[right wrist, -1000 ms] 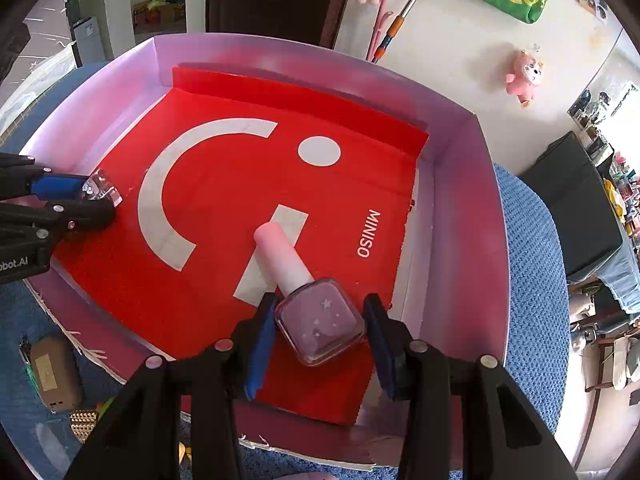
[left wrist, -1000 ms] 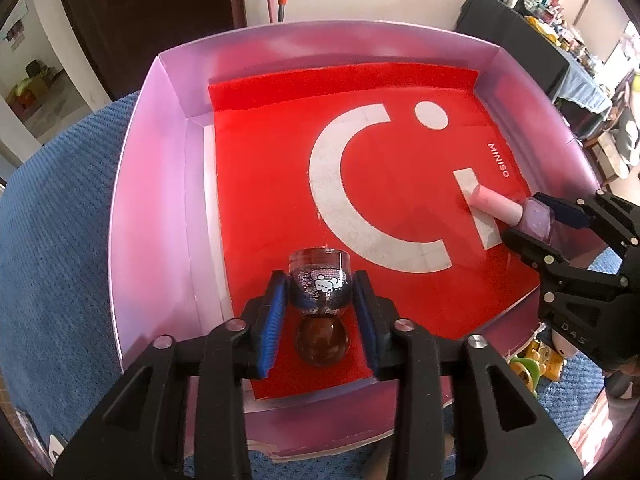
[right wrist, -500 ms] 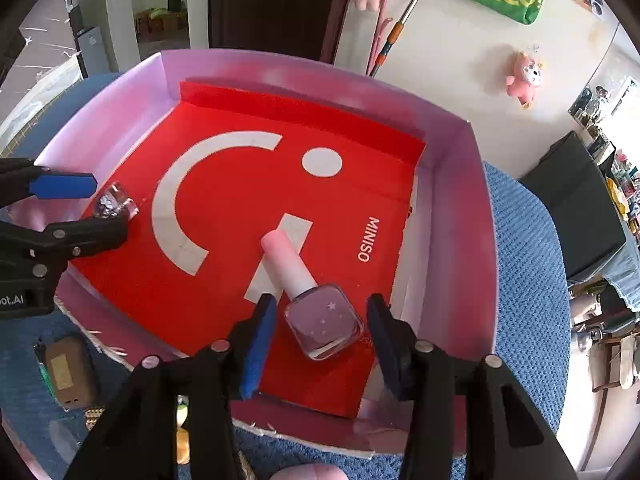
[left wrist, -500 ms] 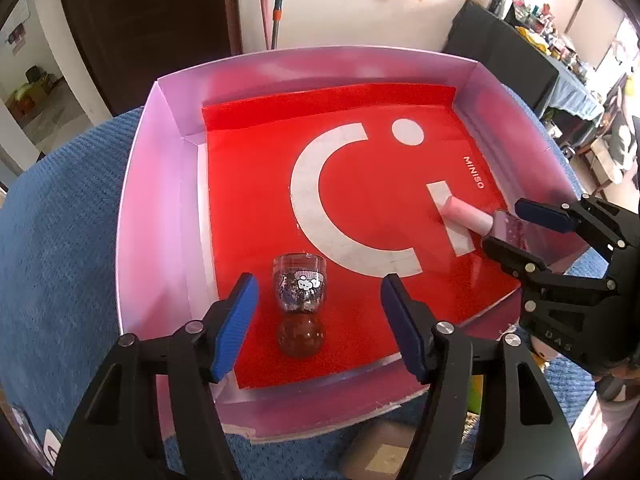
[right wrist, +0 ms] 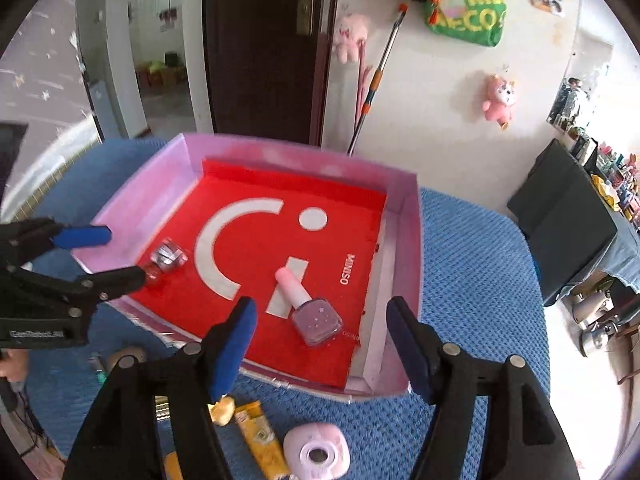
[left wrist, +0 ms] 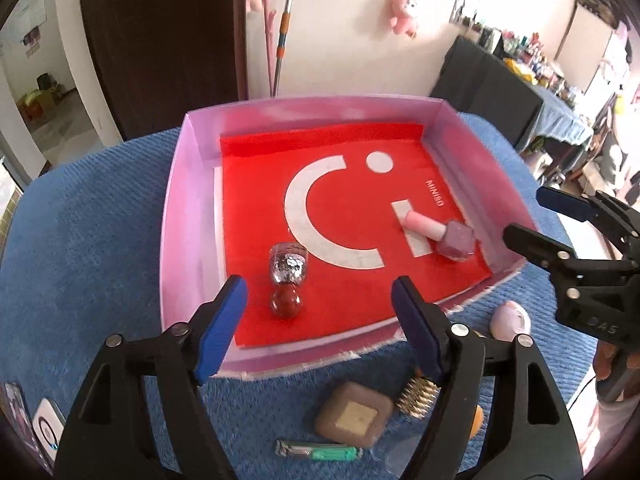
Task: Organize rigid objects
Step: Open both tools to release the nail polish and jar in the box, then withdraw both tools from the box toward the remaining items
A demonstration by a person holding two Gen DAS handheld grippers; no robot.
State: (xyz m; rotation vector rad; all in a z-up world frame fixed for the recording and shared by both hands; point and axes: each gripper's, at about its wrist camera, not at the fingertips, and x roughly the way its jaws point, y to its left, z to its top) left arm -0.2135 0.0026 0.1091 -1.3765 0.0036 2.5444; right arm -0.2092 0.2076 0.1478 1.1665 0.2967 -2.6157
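Both grippers, left [left wrist: 320, 304] and right [right wrist: 318, 328], have let go and backed out, jaws spread (empty); both bottles, glitter [left wrist: 289, 267] and pink [right wrist: 310, 308], lie in the tray [left wrist: 176, 216], so two placements done.

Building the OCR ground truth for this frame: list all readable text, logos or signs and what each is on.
"MINISO": white letters on the red liner inside the pink tray, beside the nail polish bottle.
"ME..." over "...ECO...": yellow letters on the green bag hanging on the wall, partly cut off.
"DAS": on the right gripper body.
Label on the left gripper body: too blurred to read.
Yellow packet print: too small to read.
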